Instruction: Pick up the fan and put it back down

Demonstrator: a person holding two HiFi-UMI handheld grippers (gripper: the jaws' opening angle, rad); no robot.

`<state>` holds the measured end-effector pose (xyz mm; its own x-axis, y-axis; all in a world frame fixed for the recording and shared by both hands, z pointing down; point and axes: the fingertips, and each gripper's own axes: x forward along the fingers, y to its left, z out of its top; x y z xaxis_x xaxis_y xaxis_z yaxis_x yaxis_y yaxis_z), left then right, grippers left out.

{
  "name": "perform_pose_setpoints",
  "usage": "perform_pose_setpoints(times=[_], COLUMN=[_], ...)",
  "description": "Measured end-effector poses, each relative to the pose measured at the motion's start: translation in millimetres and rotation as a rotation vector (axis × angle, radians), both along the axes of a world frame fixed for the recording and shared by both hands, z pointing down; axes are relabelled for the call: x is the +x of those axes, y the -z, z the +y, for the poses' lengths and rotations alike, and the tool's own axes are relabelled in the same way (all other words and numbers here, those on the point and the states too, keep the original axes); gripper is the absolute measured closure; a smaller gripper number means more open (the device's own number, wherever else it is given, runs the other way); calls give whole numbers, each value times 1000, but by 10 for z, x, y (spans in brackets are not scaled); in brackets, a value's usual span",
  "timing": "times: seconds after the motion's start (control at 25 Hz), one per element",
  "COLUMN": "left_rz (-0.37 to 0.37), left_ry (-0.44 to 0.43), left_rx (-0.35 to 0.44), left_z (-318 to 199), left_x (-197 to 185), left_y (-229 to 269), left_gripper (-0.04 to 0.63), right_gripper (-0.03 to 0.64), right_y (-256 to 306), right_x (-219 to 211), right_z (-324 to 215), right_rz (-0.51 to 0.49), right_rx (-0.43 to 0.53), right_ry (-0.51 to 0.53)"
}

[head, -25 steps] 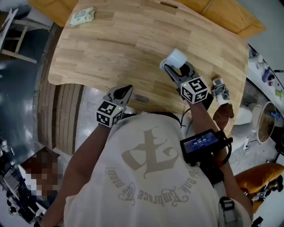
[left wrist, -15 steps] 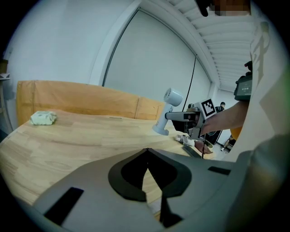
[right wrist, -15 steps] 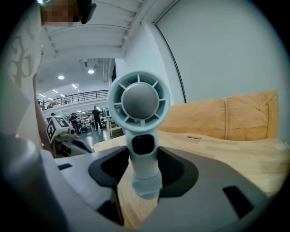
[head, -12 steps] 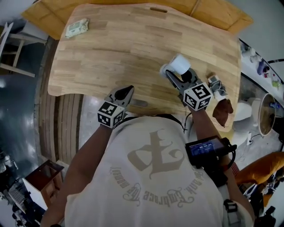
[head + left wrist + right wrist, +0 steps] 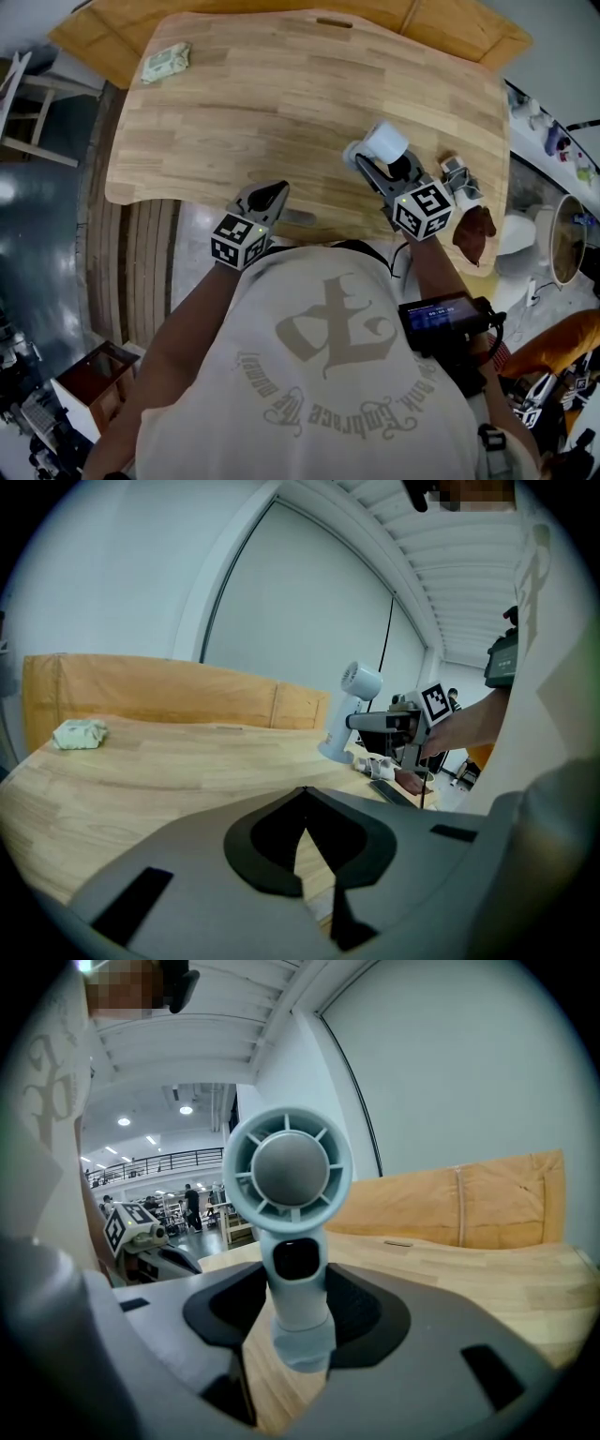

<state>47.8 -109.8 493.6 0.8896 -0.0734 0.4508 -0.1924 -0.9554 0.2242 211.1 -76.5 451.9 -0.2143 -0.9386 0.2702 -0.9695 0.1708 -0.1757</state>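
Fan (image 5: 384, 142): white, upright, round head on top, gripped by its handle over the right near part of the table; base looks just off the wood.
Right gripper (image 5: 380, 169): jaws spread fairly wide, pads clamped on both sides of the handle.
Left gripper (image 5: 272, 195): jaws closed tip to tip, nothing in them, as I read it — at the near table edge, left of the fan.
Table (image 5: 281, 94): light wood — pale green packet (image 5: 166, 62) at far left corner.

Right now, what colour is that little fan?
Pale bluish white: the fan shows best in the right gripper view.
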Motion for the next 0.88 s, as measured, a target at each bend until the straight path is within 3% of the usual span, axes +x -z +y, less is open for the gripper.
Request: perform_pose_setpoints(times=[0.64,0.88], left_rz=[-7,4], left_ry=[-47,-52], left_rx=[13,-20], left_z=[13,18], left_x=[61,129], left_y=[13,-6], left_gripper=[584,584], right_gripper=[408,408], right_y=[-2,-36], right_x=[14,64], right_z=[109,154], right_rz=[3,-4], right_rx=[-4,-14], right_ry=[-30,-51])
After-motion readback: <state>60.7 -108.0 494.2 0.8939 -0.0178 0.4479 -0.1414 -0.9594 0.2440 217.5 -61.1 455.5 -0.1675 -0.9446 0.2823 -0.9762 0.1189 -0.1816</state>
